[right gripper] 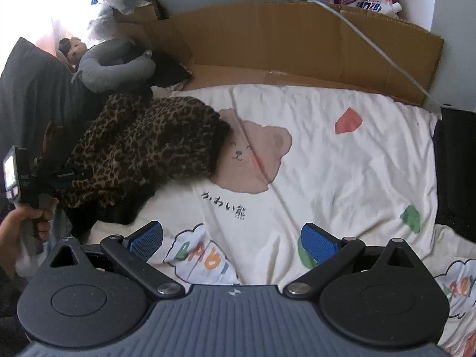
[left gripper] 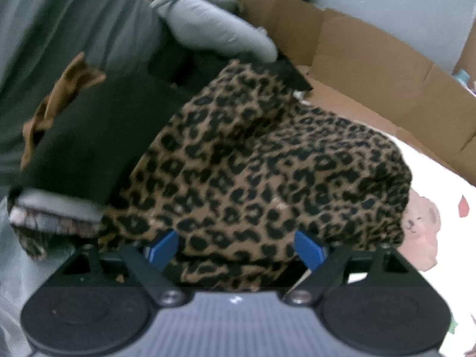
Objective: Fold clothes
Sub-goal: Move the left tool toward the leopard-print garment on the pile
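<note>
The left tool is seen with its blue pads apart, and leopard-print cloth lies between and just beyond them; whether the pads press on it cannot be told, and a gap shows beside each pad. The tool is pointed steeply down at the heap. The cloth is bunched in a rounded mound on the bed, its right edge falling onto the cream printed sheet. To its left a dark folded garment is stacked over grey and lace-edged layers, with a brown scrap at the upper edge. Behind, a grey neck pillow and cardboard are seen.

The right tool is held with its pads wide apart and nothing between them, tilted down over the sheet. In this view the leopard-print cloth lies at the left of the bed, its edge overlapping a printed bear. Open sheet stretches right of it as far as a dark strip at the bed's right edge, and cardboard bounds the far side. At the left margin a hand is seen gripping the left tool's handle.
</note>
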Tool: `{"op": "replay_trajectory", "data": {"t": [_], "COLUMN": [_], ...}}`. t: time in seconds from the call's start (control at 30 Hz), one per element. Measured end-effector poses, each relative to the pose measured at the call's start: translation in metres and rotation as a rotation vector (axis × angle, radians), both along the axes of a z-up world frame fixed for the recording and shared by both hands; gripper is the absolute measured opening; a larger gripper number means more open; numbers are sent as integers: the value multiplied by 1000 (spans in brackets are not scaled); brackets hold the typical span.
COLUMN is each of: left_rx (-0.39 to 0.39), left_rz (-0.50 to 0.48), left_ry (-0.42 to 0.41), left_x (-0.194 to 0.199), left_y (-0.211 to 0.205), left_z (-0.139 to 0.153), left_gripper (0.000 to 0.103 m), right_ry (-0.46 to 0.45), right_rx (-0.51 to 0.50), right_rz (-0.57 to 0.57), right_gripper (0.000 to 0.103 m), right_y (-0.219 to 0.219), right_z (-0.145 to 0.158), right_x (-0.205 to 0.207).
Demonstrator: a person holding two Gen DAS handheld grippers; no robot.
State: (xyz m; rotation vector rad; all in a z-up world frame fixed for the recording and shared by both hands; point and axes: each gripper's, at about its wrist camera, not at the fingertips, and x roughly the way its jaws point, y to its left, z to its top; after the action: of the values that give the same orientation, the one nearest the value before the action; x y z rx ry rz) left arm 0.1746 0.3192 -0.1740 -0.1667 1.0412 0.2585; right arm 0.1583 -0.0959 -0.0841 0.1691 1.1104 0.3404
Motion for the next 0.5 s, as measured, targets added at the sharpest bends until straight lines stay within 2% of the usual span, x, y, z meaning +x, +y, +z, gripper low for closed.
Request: {"op": "replay_trajectory", "data": {"t": [0.17, 0.4, 0.5], "left_rx": [17, -19, -3], "left_rz": [29, 82, 94], "left_ry": [-59, -153, -237], "left_x": [-13, -25, -33], "left_y": [19, 50, 55], "left_z": [-12, -21, -16], "left_gripper": [91, 91, 86], "right_ry": [-8, 8, 26], "right_rx": [-27, -19, -25], "right_rz": [8, 4, 4], "right_gripper": [101, 101, 100], "right_y": [5, 6, 9], "right_z": [-4, -15, -22], "right_x": [-5, -8, -10]}}
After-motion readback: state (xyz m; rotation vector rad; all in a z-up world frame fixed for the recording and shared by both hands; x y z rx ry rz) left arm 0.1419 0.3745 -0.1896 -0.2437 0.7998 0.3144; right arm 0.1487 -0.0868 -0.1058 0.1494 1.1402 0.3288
